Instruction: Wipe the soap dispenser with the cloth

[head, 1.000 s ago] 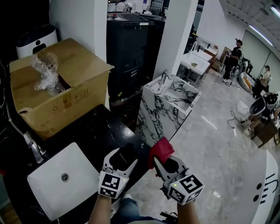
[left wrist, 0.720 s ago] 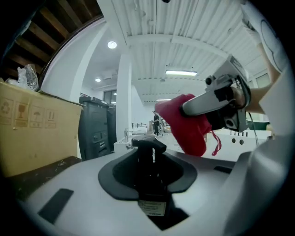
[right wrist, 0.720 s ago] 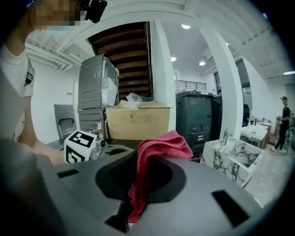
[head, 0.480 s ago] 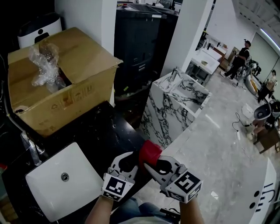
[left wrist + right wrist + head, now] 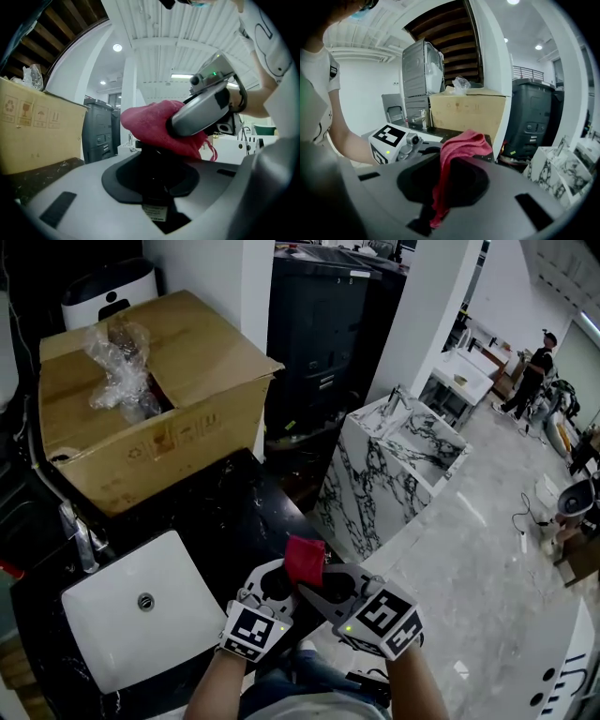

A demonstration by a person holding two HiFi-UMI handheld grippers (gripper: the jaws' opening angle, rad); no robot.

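The jaws of our left gripper (image 5: 273, 580) have just closed onto the dark soap dispenser (image 5: 152, 161). Those of the right gripper (image 5: 316, 589) pinch the red cloth (image 5: 305, 561), which is draped over the dispenser's top above the near edge of the surface (image 5: 216, 512), beside the sink (image 5: 111, 636). We should hold the dispenser steady and rub all round it.

An open cardboard box (image 5: 159, 432) holding crumpled plastic wrap (image 5: 120, 367) sits on the black counter (image 5: 230, 512) behind a white sink basin (image 5: 178, 582) and faucet (image 5: 84, 540). A marble-patterned washstand (image 5: 370, 493) stands beyond, with a person (image 5: 536, 357) far off.
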